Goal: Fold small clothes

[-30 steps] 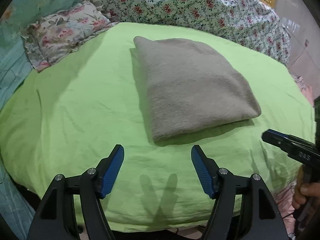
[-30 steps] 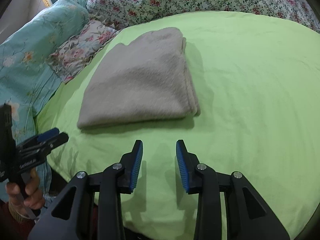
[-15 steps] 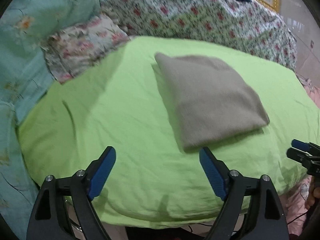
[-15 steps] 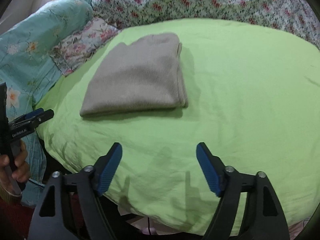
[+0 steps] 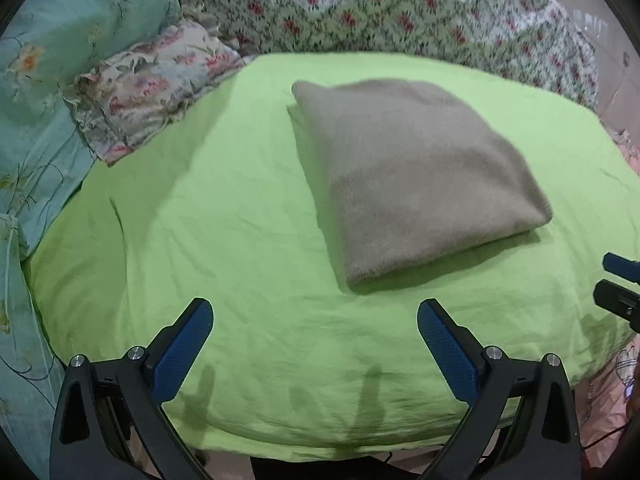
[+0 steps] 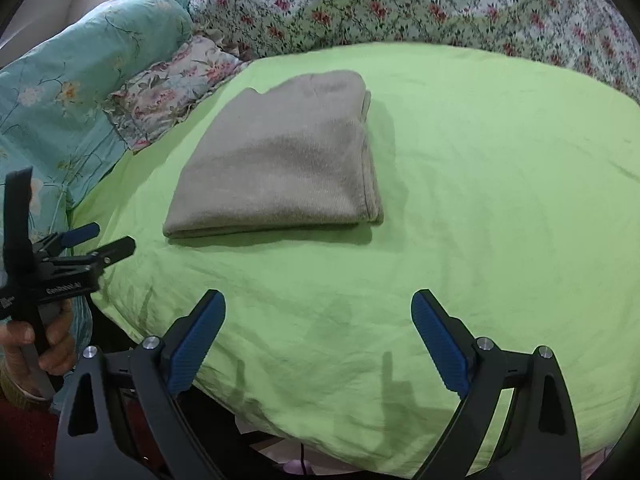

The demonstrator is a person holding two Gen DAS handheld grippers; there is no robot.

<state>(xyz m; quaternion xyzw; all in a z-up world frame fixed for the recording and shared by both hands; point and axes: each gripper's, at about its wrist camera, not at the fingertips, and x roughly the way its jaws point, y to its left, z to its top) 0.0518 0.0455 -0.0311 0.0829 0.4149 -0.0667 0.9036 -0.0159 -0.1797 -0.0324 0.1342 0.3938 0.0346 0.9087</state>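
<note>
A folded grey-brown garment [image 5: 416,176] lies flat on the green sheet [image 5: 224,216]; it also shows in the right wrist view [image 6: 280,160]. My left gripper [image 5: 314,312] is open and empty, held back from the garment's near edge. My right gripper [image 6: 318,304] is open and empty, also short of the garment, over the sheet's near edge. The left gripper shows at the left of the right wrist view [image 6: 104,240], and the right gripper's tips at the right edge of the left wrist view [image 5: 620,280].
A floral pillow [image 5: 152,84] and a teal quilt [image 5: 48,80] lie to the left. A flowered blanket [image 5: 400,12] is piled behind the sheet. The bed's front edge [image 6: 320,440] drops off just under my grippers.
Both grippers have pulled back from the garment and opened wider; the right one went from nearly closed to wide open. The garment has not moved.
</note>
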